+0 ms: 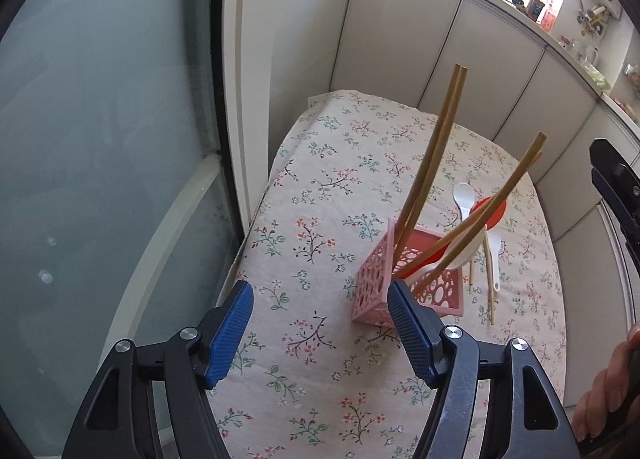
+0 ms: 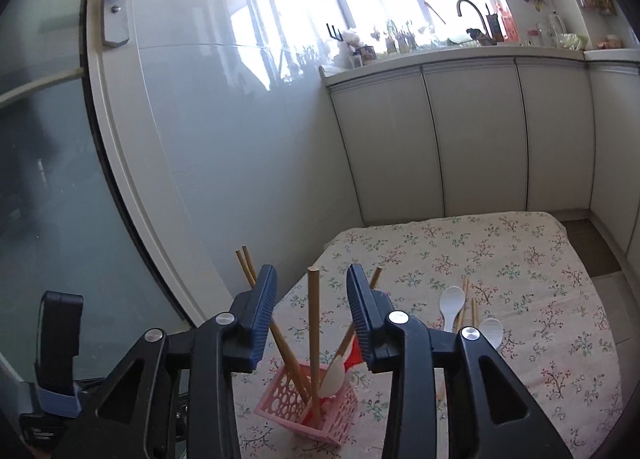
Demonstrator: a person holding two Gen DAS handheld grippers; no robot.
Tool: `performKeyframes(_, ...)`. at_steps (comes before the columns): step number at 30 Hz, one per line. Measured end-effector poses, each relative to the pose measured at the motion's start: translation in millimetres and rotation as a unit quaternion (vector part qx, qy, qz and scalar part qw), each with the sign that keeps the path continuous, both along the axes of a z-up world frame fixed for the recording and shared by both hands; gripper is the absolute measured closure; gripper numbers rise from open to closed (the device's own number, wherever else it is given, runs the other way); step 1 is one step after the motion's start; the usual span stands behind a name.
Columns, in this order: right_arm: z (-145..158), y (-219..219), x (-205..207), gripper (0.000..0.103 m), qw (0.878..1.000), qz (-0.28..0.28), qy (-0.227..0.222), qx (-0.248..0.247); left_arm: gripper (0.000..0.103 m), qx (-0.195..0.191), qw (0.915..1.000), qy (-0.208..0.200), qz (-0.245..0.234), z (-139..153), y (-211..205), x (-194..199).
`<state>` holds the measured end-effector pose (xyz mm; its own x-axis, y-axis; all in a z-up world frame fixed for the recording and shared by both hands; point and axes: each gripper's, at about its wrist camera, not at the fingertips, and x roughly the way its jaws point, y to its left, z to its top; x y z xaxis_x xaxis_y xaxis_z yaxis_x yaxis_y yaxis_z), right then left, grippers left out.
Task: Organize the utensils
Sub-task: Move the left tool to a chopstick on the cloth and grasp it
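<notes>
A pink perforated basket (image 1: 416,287) (image 2: 316,407) stands on the floral tablecloth (image 1: 320,187). It holds two pairs of wooden chopsticks (image 1: 432,163), a white spoon and a red spoon (image 1: 490,211). My right gripper (image 2: 312,287) hovers above the basket, open. One upright chopstick (image 2: 313,319) stands in the gap between its pads, and neither pad touches it. My left gripper (image 1: 320,299) is open and holds nothing, its right finger just in front of the basket's near corner. Two white spoons (image 2: 452,307) and loose chopsticks (image 2: 466,299) lie on the cloth beyond the basket.
A frosted glass door (image 1: 100,139) runs along the table's left edge. White cabinet doors (image 2: 472,139) under a counter with a faucet (image 2: 472,11) stand behind the table. A person's hand (image 1: 612,379) shows at the right edge of the left wrist view.
</notes>
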<state>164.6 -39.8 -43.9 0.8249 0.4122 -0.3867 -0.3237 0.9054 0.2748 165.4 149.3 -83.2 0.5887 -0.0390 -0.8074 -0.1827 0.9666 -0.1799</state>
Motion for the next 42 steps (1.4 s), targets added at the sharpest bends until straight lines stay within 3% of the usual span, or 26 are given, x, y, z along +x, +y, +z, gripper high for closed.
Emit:
performKeyframes(5, 6.4, -49.7, -15.4, 0.055, 0.997, -0.032, 0.073, -0.016, 0.026, 0.006, 0.9997, -0.001, -0.025, 4.9, -20.4, -9.8)
performKeyframes(10, -7.0, -107.8, -32.3, 0.05, 0.988, -0.081, 0.131, -0.004, 0.024, 0.022, 0.9983, 0.002, -0.054, 8.2, -47.5, -19.8)
performKeyframes(18, -56.0, -175.0, -41.8, 0.048, 0.953, -0.123, 0.276, 0.001, 0.023, 0.043, 0.9905, 0.006, -0.13, 8.0, -110.7, -32.2)
performKeyframes(27, -91.1, -227.2, -42.3, 0.048, 0.927, -0.14, 0.347, 0.01, 0.024, 0.02, 0.9764, 0.046, -0.21, -21.4, -191.4, -18.7)
performKeyframes(30, -101.9, -241.0, -42.2, 0.048, 0.917, -0.148, 0.369, 0.024, 0.034, -0.013, 0.9736, 0.069, -0.217, -40.9, -205.6, -1.6)
performKeyframes(32, -107.1, -247.8, -40.9, 0.048, 0.913, -0.146, 0.379, 0.035, 0.05, -0.036, 0.9722, 0.079, -0.218, -56.0, -212.2, 12.2)
performKeyframes(35, -110.1, -254.9, -38.7, 0.048, 0.91, -0.145, 0.387, 0.043, 0.07, -0.039, 0.9736, 0.089, -0.207, -81.5, -221.4, 33.9)
performKeyframes(42, -111.3, -260.5, -34.7, 0.048, 0.908, -0.136, 0.394, 0.053, 0.08, -0.025, 0.9781, 0.085, -0.189, -111.7, -234.5, 60.8)
